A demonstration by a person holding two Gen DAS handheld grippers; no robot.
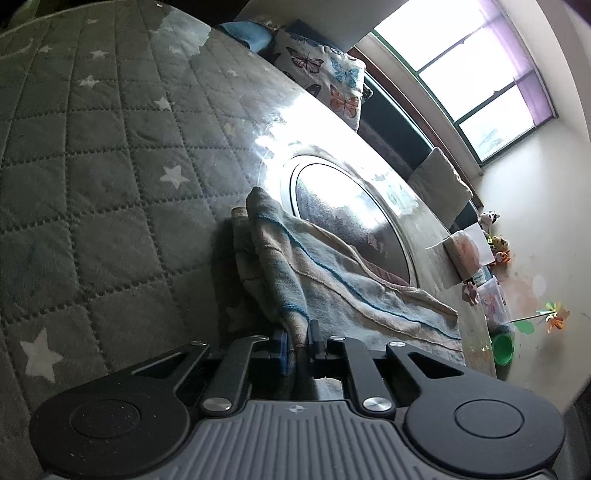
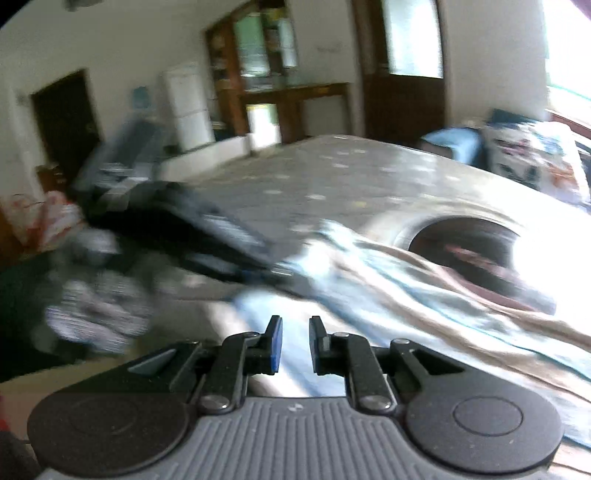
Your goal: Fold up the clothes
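Observation:
A striped blue and beige cloth lies bunched on a grey quilted cover with white stars. Its far part drapes over a shiny round disc. My left gripper is shut on the near edge of the cloth, and a fold runs up between the fingers. In the blurred right wrist view the same cloth spreads to the right, with the left gripper pinching its left edge. My right gripper hovers over the cloth's near part, its fingers a little apart with nothing between them.
A butterfly-print pillow and a blue cushion sit at the far end under a bright window. Small toys, a box and a green cup crowd the right edge. A patterned sleeve shows behind the left gripper.

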